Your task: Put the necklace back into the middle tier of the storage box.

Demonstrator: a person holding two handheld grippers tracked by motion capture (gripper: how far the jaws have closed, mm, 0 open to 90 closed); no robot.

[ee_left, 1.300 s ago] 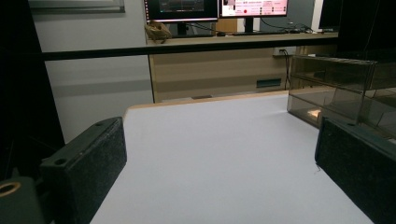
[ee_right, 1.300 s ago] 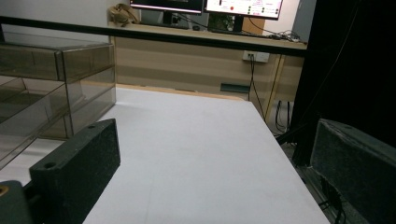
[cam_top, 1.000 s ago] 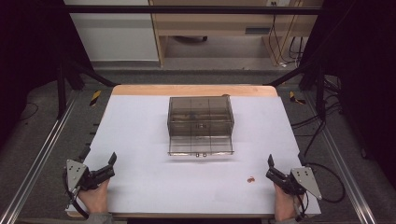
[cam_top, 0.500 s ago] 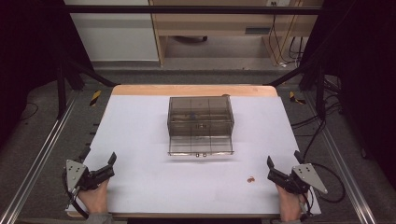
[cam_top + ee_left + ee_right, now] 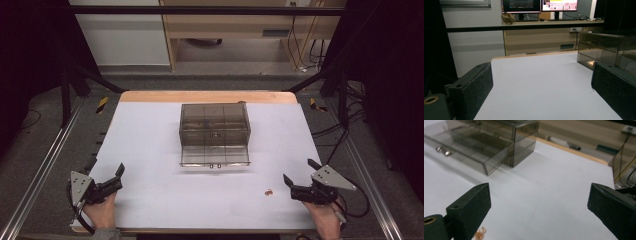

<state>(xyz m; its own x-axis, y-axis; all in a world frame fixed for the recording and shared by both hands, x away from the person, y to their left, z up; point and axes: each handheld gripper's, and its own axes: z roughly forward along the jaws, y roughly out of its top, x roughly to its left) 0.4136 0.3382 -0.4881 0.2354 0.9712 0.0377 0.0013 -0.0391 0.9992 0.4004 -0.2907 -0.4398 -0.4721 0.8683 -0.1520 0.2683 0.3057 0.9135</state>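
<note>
A smoky see-through drawer box (image 5: 215,122) stands mid-table, its bottom drawer (image 5: 215,157) pulled out toward me. A small copper-coloured trinket (image 5: 269,192) lies on the white surface right of centre near the front. My left gripper (image 5: 106,169) rests open at the front left corner, nothing between its jaws. My right gripper (image 5: 300,171) is open at the front right, just right of the trinket. The left gripper view has its gripper (image 5: 541,82) wide open with the box (image 5: 606,47) at the right. In the right gripper view, its gripper (image 5: 539,205) is open, with the drawer (image 5: 474,152) ahead-left and the trinket (image 5: 480,233) beside the left jaw.
The white table top (image 5: 150,150) has a wooden strip along its far edge. Metal rails run along both sides. A desk with monitors (image 5: 539,5) stands beyond the table, and cables hang at the right.
My right gripper has drifted slightly to the right and turned a little. The left gripper and the box stay where they were.
</note>
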